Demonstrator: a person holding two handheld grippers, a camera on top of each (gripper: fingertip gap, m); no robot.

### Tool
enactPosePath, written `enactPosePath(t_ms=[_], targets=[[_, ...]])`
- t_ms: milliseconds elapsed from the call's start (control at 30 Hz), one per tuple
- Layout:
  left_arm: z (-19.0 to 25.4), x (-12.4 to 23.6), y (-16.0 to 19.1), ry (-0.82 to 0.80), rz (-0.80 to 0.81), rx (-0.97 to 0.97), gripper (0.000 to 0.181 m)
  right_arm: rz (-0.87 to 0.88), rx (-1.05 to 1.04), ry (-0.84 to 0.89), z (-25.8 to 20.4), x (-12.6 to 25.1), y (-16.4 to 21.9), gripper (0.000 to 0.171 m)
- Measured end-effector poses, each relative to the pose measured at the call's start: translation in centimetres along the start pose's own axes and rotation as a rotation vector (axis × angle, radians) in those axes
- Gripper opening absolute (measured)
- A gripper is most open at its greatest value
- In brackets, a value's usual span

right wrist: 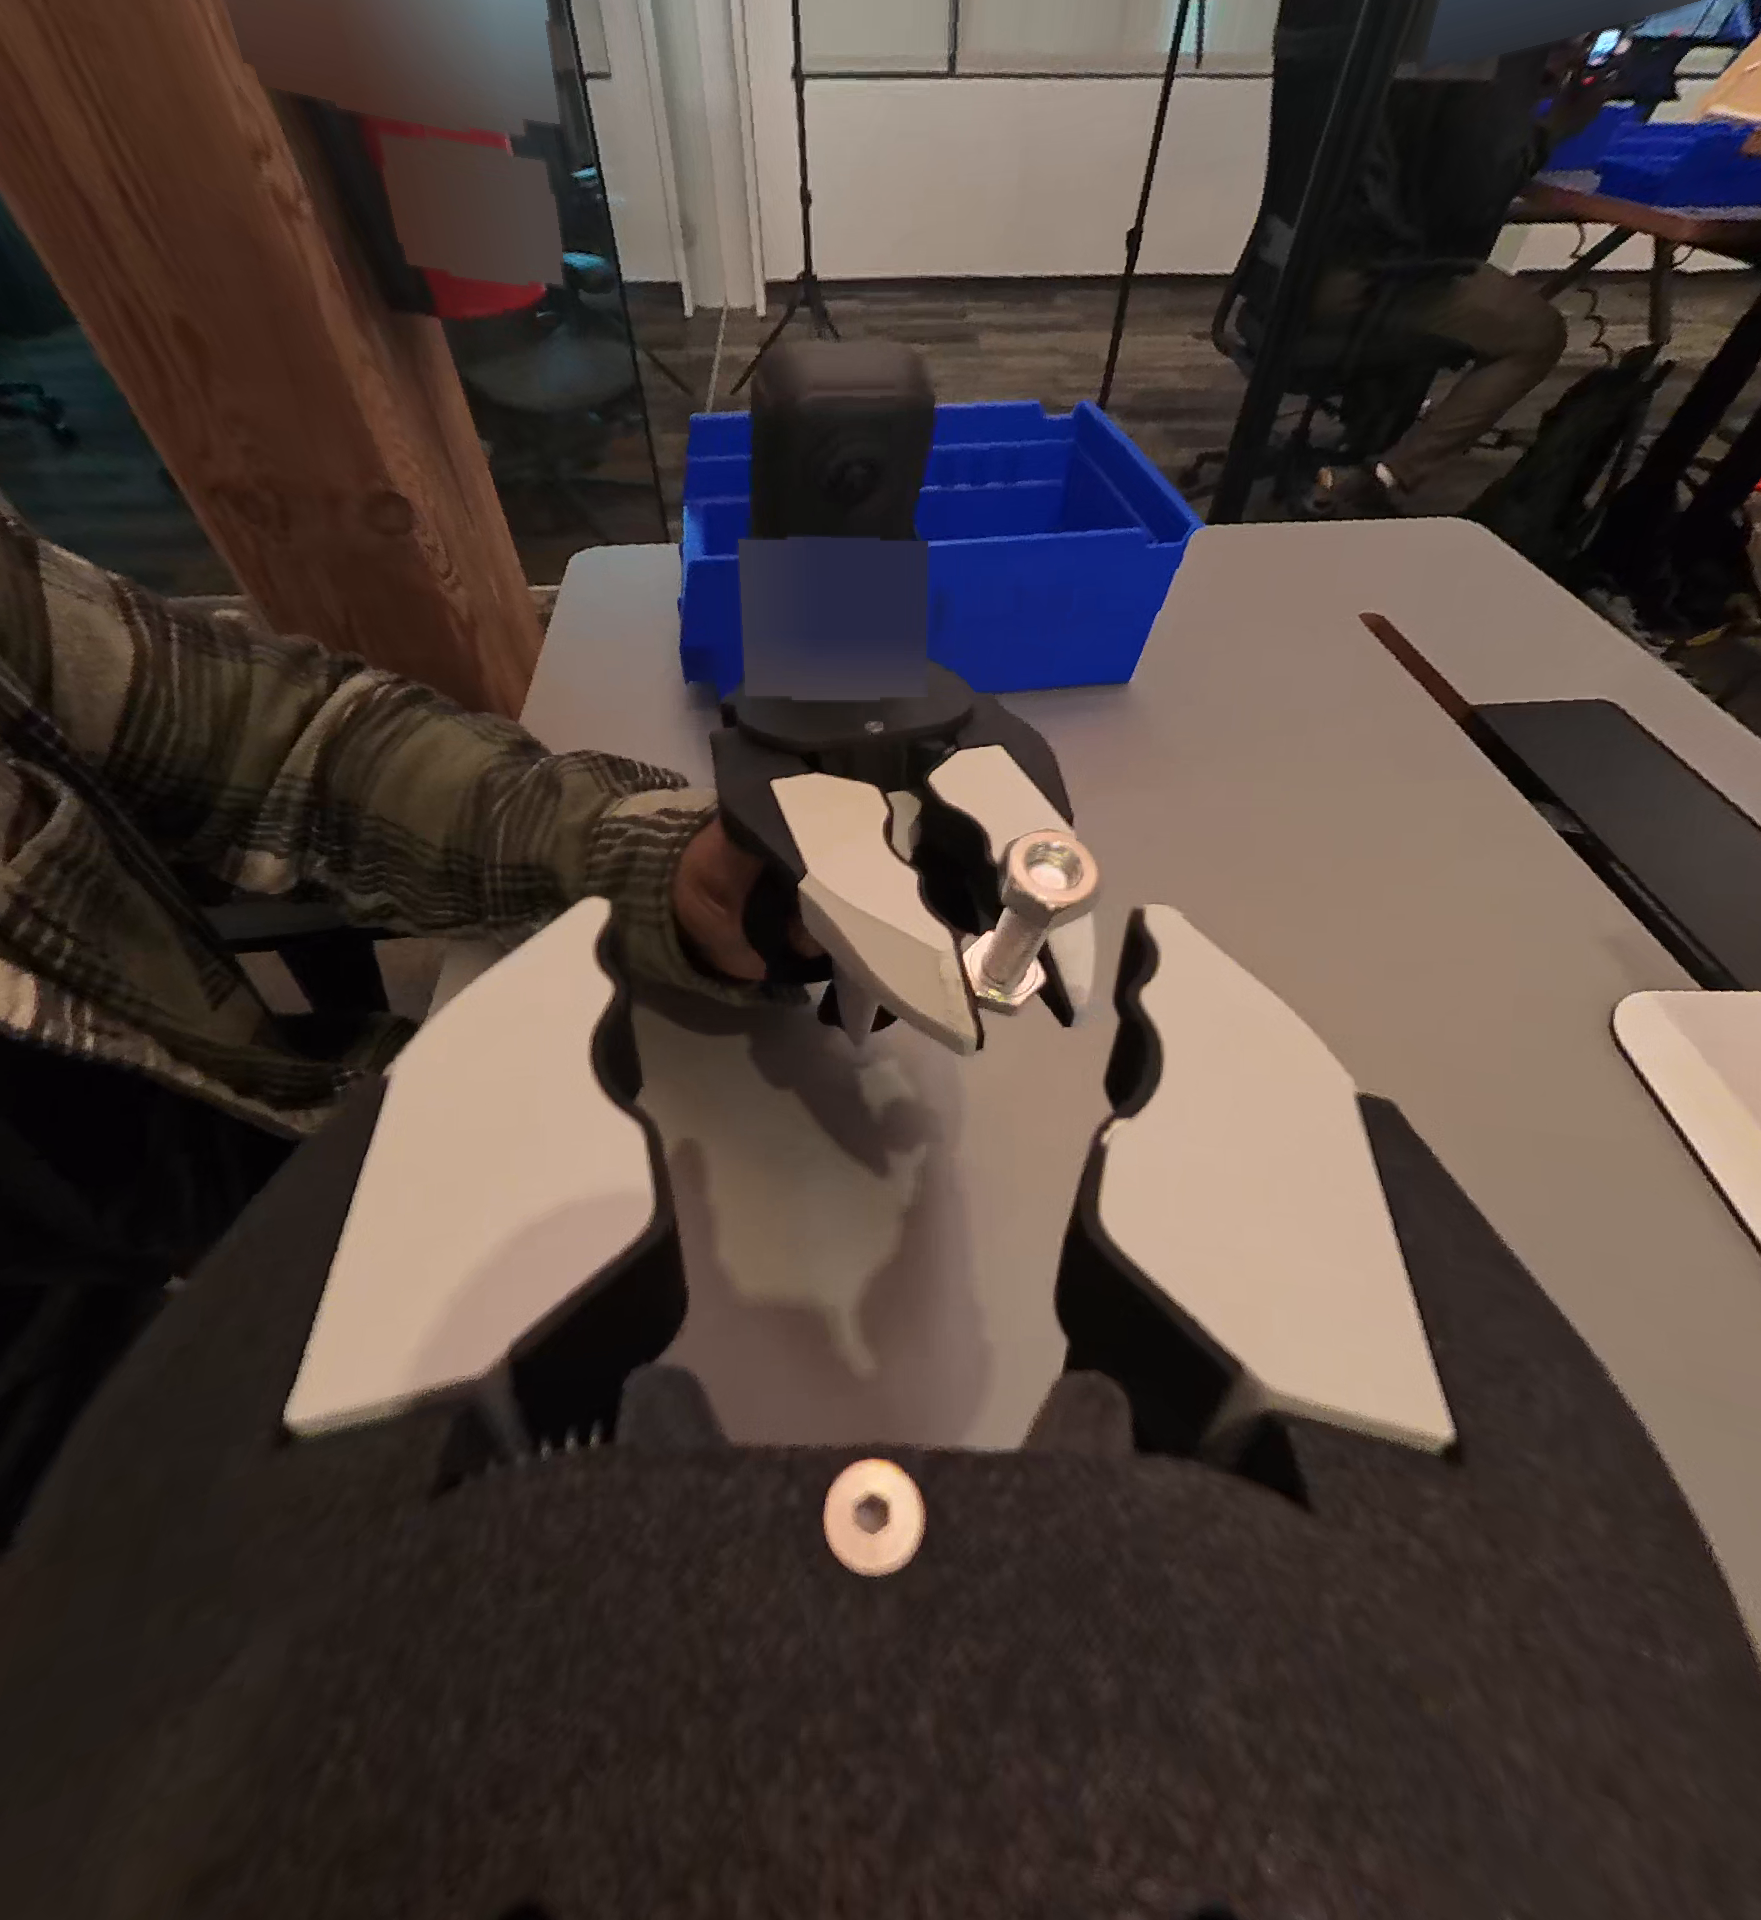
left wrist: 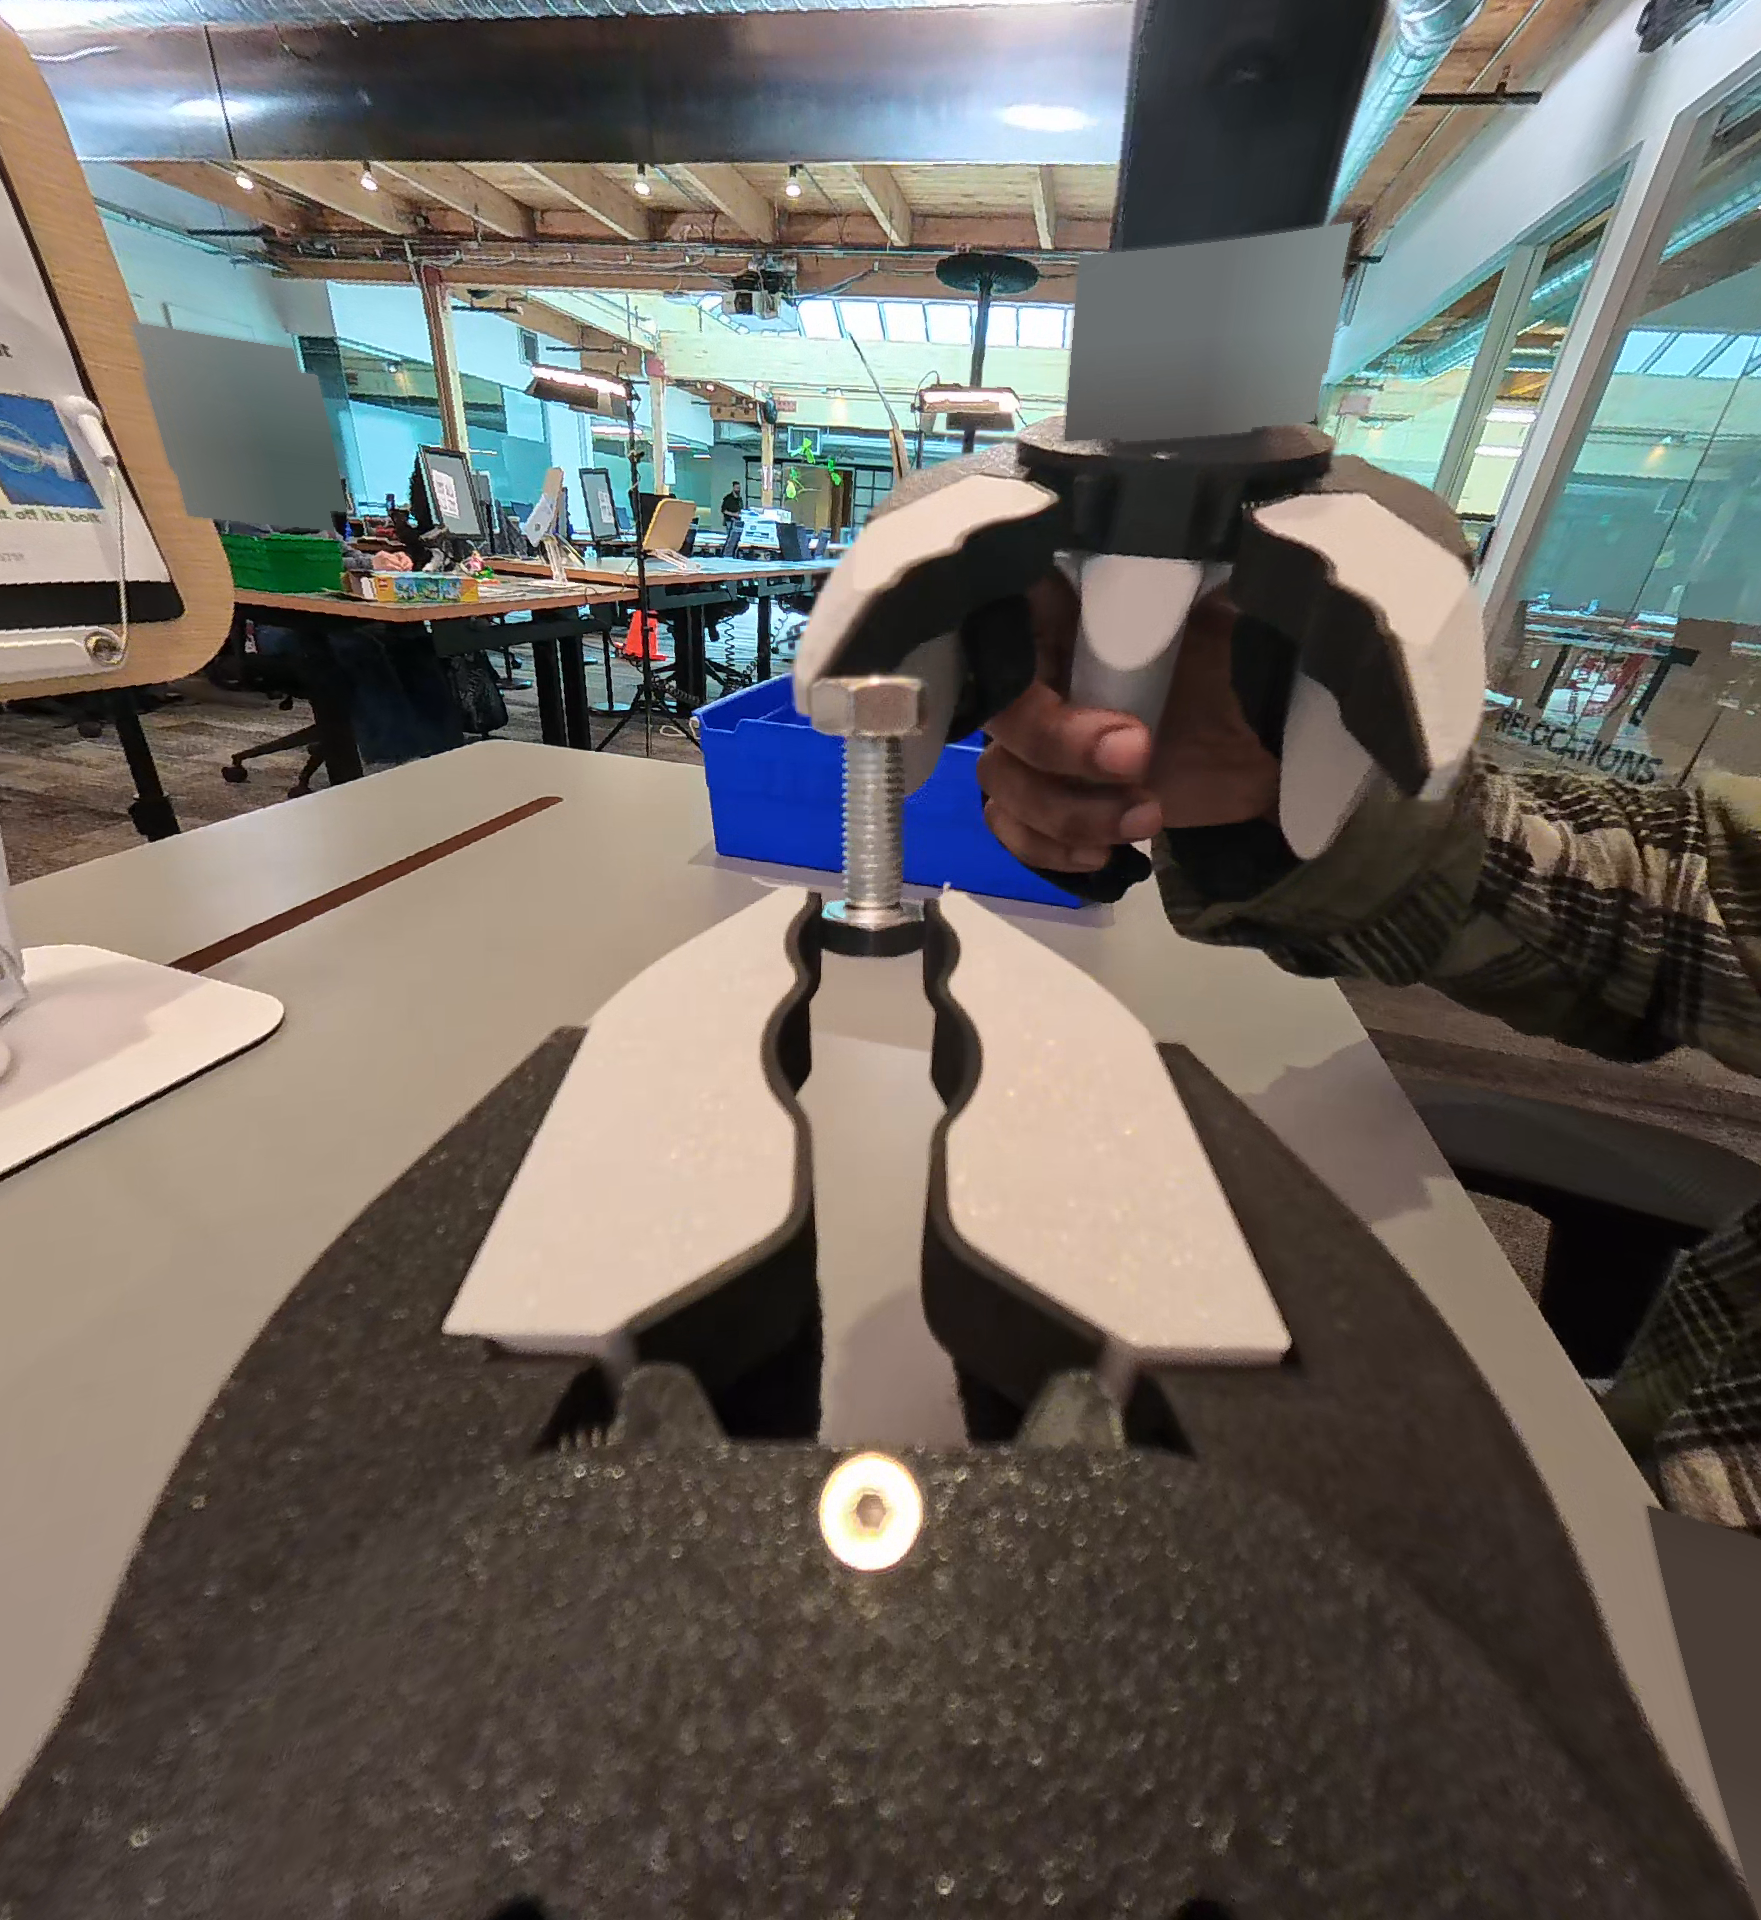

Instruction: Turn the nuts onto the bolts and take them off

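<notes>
A silver hex bolt (left wrist: 869,810) stands upright, head up, with a silver nut (left wrist: 871,912) low on its thread. My left gripper (left wrist: 871,930) is shut on the nut and holds it above the grey table (left wrist: 388,1091). In the right wrist view the left gripper (right wrist: 1011,1008) holds the nut (right wrist: 1001,992) with the bolt (right wrist: 1032,914) tilted toward the camera. My right gripper (right wrist: 876,920) is open and empty, its fingers spread wide just short of the bolt head. It also shows in the left wrist view (left wrist: 1063,758), behind and to the right of the bolt head.
A blue bin (right wrist: 1052,613) stands at the table's far edge, also in the left wrist view (left wrist: 772,790). A stand with an instruction sheet (left wrist: 24,416) and white base (left wrist: 97,1039) sits at one side. A wooden post (right wrist: 180,312) rises beside the table. A black mat (right wrist: 1634,810) lies nearby. The left gripper's tips are roughly 5 cm from the right gripper's.
</notes>
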State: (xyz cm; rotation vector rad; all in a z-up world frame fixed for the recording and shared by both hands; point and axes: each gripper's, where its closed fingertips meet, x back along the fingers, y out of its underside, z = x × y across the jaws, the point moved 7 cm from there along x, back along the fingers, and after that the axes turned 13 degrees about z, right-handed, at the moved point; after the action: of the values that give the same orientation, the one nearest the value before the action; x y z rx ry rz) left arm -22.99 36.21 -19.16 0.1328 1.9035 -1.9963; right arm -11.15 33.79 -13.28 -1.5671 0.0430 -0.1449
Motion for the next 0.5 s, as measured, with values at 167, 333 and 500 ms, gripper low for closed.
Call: enactPosePath(t_ms=[167,333,500], targets=[[-0.1,0.0,0.0,-0.011,-0.002,-0.009,0.018,0.011,0.004,-0.010,-0.6,-0.1,0.2,0.086],[-0.1,0.2,-0.3,-0.013,0.013,-0.007,0.018,0.069,0.031,0.094,0.0,0.8,-0.4,0.083],[-0.1,0.1,-0.2,-0.022,0.013,-0.014,0.018,0.063,-0.025,0.031,-0.5,-0.6,0.1,0.086]])
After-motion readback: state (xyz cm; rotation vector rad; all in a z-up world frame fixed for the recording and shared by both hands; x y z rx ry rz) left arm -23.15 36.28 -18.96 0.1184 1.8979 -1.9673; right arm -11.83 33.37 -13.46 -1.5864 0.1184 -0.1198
